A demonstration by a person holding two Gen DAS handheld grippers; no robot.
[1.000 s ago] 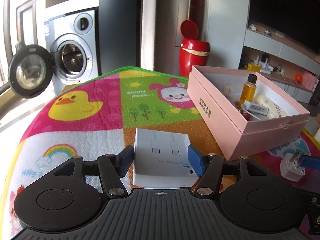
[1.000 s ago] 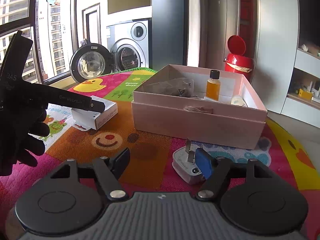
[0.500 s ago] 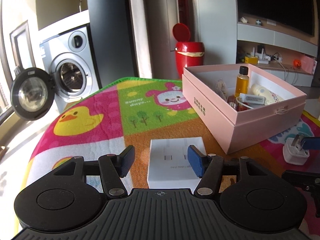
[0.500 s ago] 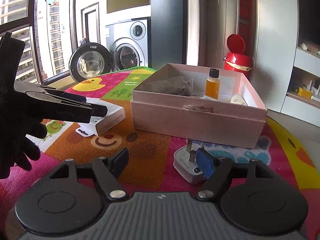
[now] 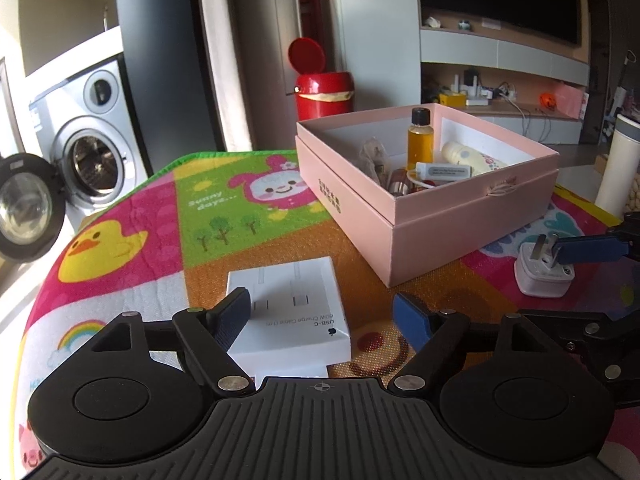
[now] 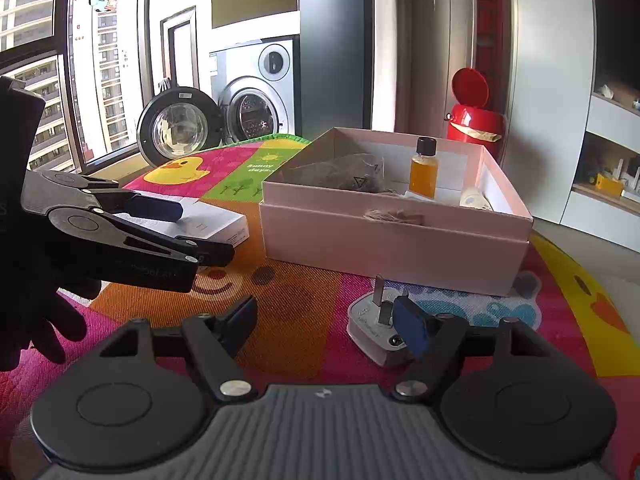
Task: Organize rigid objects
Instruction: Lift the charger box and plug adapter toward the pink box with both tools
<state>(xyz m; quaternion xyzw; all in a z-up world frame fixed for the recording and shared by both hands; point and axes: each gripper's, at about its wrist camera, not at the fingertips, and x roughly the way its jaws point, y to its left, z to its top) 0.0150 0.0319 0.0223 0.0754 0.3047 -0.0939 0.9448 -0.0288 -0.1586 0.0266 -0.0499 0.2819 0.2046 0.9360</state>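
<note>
Sunlit and cluttered, the room has a washing machine (image 5: 86, 152) and a red bin (image 5: 324, 90) beyond a worktop spread with a cartoon play mat (image 5: 240, 208). On the mat's near left lies a white cable box (image 5: 288, 304); the left tongs (image 5: 322, 316) have just been opening, and the box sits loose between them. At right, the right tongs (image 6: 326, 326) stand apart, one blue fingertip beside a white plug adapter (image 6: 374, 328). Behind sits an open pink box (image 5: 424, 216) holding an amber bottle (image 5: 420, 142).
</note>
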